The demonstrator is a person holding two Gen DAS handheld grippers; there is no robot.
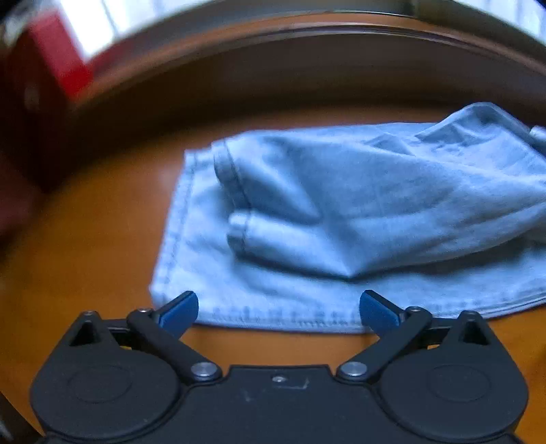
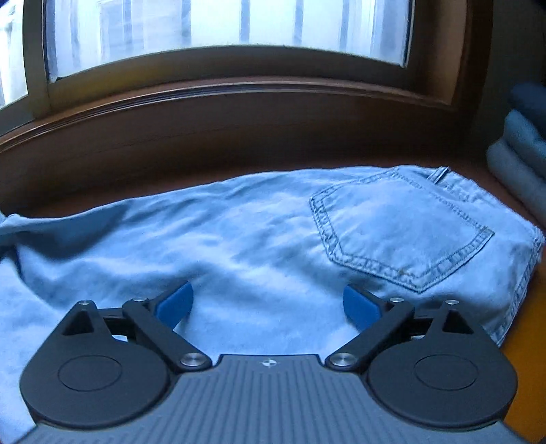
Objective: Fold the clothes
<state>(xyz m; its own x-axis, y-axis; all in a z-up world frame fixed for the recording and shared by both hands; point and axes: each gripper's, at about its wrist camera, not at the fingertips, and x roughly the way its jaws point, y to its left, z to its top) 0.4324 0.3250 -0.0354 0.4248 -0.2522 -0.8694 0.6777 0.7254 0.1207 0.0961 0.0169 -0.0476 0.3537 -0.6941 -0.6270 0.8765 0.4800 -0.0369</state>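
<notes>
Light blue jeans [image 1: 341,211] lie on an orange-brown table [image 1: 95,232], with one leg end folded back over the lower layer, its hem toward the left. My left gripper [image 1: 278,307] is open and empty, just above the near hem edge of the jeans. In the right wrist view the jeans [image 2: 239,246] show their seat side, with a stitched back pocket [image 2: 399,229] at the right. My right gripper [image 2: 268,300] is open and empty, close over the cloth left of the pocket.
A dark wooden window sill [image 2: 239,102] and window [image 2: 221,27] run along the far side of the table. A stack of folded grey and blue clothes [image 2: 522,150] stands at the far right. A red object [image 1: 44,68] is at the far left.
</notes>
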